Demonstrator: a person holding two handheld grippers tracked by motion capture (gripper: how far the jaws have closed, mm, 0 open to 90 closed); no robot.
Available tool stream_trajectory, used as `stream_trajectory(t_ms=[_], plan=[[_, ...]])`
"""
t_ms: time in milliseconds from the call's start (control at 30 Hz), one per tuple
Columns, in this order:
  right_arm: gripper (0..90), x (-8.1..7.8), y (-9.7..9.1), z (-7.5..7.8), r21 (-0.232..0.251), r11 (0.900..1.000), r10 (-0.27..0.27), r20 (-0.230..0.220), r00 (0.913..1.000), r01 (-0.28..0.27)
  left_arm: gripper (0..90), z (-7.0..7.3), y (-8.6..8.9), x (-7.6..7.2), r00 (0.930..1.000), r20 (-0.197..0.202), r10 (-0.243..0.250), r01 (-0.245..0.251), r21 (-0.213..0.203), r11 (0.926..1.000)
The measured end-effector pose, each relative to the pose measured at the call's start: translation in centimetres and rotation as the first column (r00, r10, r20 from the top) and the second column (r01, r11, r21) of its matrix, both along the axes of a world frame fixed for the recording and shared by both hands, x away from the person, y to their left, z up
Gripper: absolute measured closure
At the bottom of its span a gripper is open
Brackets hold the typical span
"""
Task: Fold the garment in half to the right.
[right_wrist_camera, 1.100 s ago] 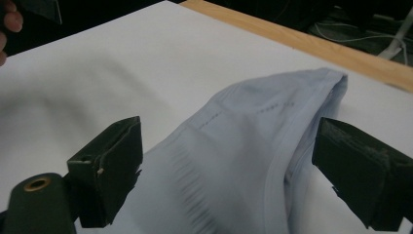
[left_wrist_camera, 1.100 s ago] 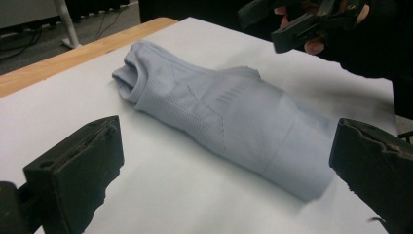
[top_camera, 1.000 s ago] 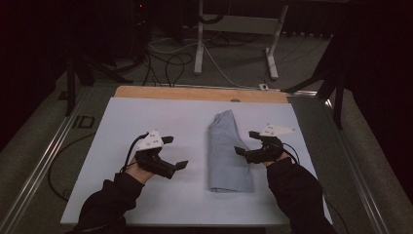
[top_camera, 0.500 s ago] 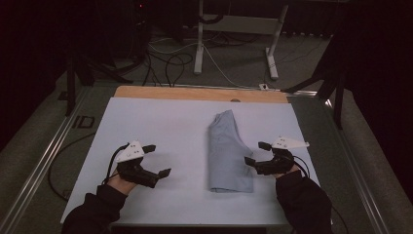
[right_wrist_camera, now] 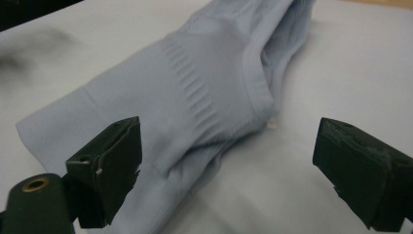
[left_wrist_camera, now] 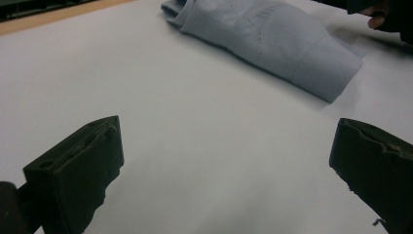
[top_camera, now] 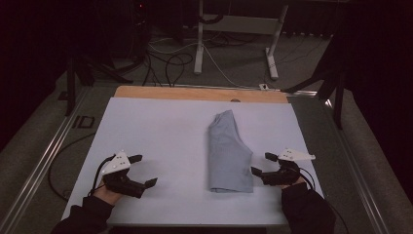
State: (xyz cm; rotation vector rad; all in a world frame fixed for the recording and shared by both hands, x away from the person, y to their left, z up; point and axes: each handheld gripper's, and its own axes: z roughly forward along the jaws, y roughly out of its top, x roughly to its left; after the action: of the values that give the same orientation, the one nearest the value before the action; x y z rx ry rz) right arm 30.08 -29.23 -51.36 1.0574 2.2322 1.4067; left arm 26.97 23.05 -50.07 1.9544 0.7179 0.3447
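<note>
A folded pale blue garment (top_camera: pixel 228 152) lies lengthwise right of the middle of the white table (top_camera: pixel 160 131). My left gripper (top_camera: pixel 144 170) rests open near the front left, well apart from the cloth, with bare table between its jaws (left_wrist_camera: pixel 229 170). In the left gripper view the garment (left_wrist_camera: pixel 272 39) lies far ahead at the upper right. My right gripper (top_camera: pixel 263 164) is open just right of the garment's near end, jaws pointing at it. In the right gripper view the garment (right_wrist_camera: pixel 195 97) lies close ahead between the spread jaws of the right gripper (right_wrist_camera: pixel 234 165), nothing held.
A wooden strip (top_camera: pixel 199 93) edges the table's far side. Beyond it on the floor stand a metal desk frame (top_camera: pixel 234 39) and loose cables (top_camera: pixel 165 53). A metal rail (top_camera: pixel 44 161) runs along the table's left side.
Both hands have drawn back toward the front edge of the table. The left gripper moved left and nearer; the right moved away from the garment's side. The cloth stayed put.
</note>
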Motion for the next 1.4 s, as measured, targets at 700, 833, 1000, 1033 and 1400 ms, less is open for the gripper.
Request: stream_trajectory(t_ms=[700,833,1000,1033,1400], plan=[[10.9,-2.6,-1.2,-1.0,-0.066,0.9965,-0.052,-0.001,0.9987,0.051,0.0,-1.9,5.0,-2.8,0.9897,-0.045,0.136,-0.132,0.076,0.9883],[10.9,-3.0,-1.6,-1.1,-0.058,0.9960,-0.068,-0.005,0.9977,0.067,0.0,-1.9,5.6,-3.1,0.9865,-0.041,0.158,-0.154,0.083,0.9845],[10.9,-2.9,-1.7,-1.1,-0.035,0.9973,-0.064,0.002,0.9979,0.064,0.0,-2.1,6.3,-3.2,0.9847,-0.027,0.172,-0.169,0.092,0.9813],[10.9,-2.8,-1.7,-1.1,-0.032,0.9972,-0.068,0.004,0.9977,0.068,0.0,-2.1,6.5,-3.2,0.9835,-0.026,0.179,-0.176,0.091,0.9802],[10.9,-1.9,-1.1,-1.3,-0.039,0.9964,-0.075,0.023,0.9970,0.075,0.0,-2.1,6.3,-2.8,0.9834,-0.009,0.181,-0.180,0.064,0.9815]])
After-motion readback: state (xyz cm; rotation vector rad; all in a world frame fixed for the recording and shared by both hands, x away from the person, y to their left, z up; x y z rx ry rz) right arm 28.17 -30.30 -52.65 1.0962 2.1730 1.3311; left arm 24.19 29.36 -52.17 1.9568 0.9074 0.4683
